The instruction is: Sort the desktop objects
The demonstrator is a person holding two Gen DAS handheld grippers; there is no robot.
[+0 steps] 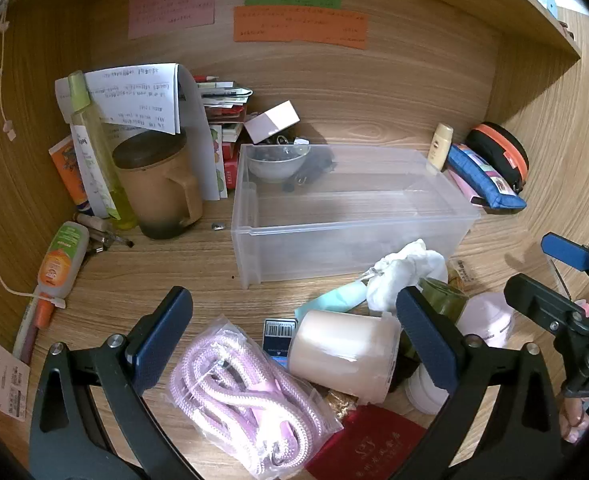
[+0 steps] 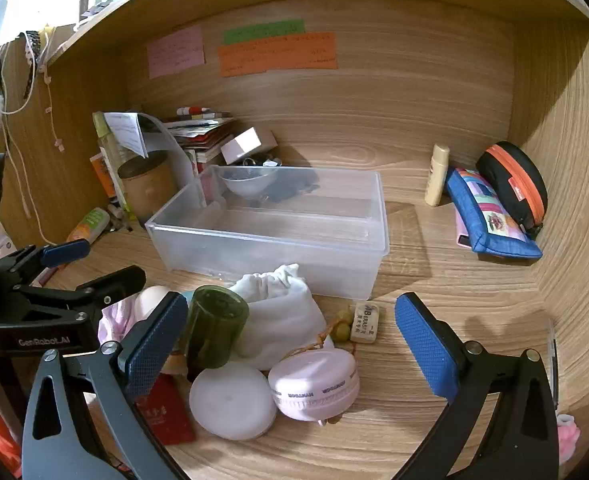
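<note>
A clear plastic bin (image 1: pixel 374 232) (image 2: pixel 278 240) sits mid-desk. In front of it lies a pile: a bag of pink rope (image 1: pixel 246 392), a cream cup on its side (image 1: pixel 342 352), a white cloth pouch (image 1: pixel 402 272) (image 2: pixel 282 316), a dark green jar (image 2: pixel 214 332), a white round lid (image 2: pixel 232 404), a pink round device (image 2: pixel 314 388), an eraser (image 2: pixel 366 322), a red booklet (image 1: pixel 370 444). My left gripper (image 1: pixel 294 336) is open over the rope bag and cup. My right gripper (image 2: pixel 290 344) is open over the jar, pouch and pink device.
At the left stand a brown mug (image 1: pixel 158 184), a yellow-green bottle (image 1: pixel 94 140), an orange tube (image 1: pixel 60 260) and papers. A small bowl (image 1: pixel 278 160) sits behind the bin. At the right are a cream bottle (image 2: pixel 436 176), a blue pouch (image 2: pixel 490 216) and a black-orange case (image 2: pixel 514 184). Wooden walls enclose the desk.
</note>
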